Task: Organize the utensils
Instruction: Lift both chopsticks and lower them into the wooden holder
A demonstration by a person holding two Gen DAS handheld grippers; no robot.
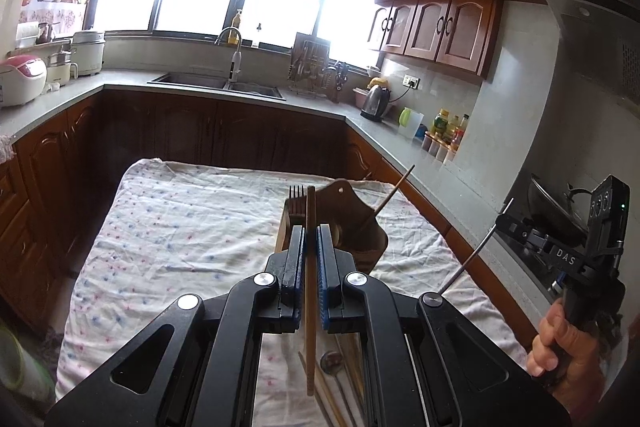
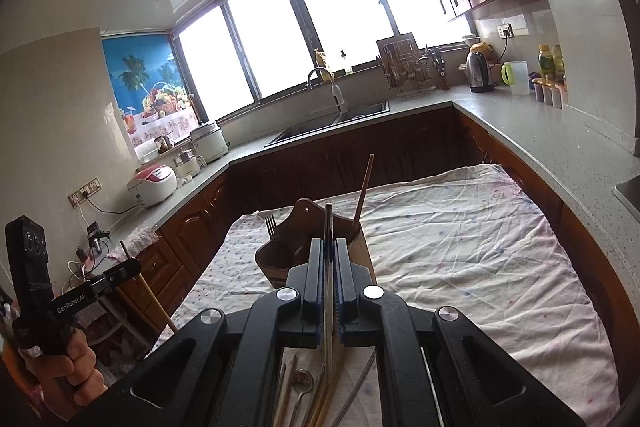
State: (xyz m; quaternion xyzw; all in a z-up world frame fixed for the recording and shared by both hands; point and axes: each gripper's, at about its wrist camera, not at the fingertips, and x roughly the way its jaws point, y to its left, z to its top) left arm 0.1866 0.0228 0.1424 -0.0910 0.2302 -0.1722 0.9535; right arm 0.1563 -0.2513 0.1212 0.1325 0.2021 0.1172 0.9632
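While both grippers carry one utensil apiece above the cloth, the step in hand reads as delivery into the wooden utensil holder (image 1: 344,223). Item one: wooden chopstick (image 1: 311,291), pinched between the nearly closed jaws of the left gripper (image 1: 311,239), running along the fingers from 6 o'clock to 12 o'clock, its far tip just short of the holder's near rim. Item two: thin metal chopstick (image 2: 329,267), clamped by the right gripper (image 2: 329,247), jaws drawn almost together, tip likewise pointing at 12 o'clock toward the holder; seen from the left wrist it slants upward at 3 o'clock. Item three: the holder, dark wood with a hanging-hole back plate, standing on the cloth-covered counter (image 1: 180,227) at 12 o'clock of both grippers, already containing a fork (image 1: 296,201), tines up, and one leaning wooden chopstick (image 2: 362,197). Item four: unsorted stock, a spoon (image 2: 302,381) and several loose sticks, lying on the cloth at 6 o'clock beneath the grippers. Handling advice, offered as judgement: tip each stick toward vertical before lowering, so its end clears the rim; enter one gripper at a time, since the two hands sit close and the opening looks narrow; aim for the section holding the leaning chopstick, away from the fork, though the inner dividers cannot be made out; release only once the tip is well inside, as a slender stick let go early is likely to topple outward or knock the light holder askew.
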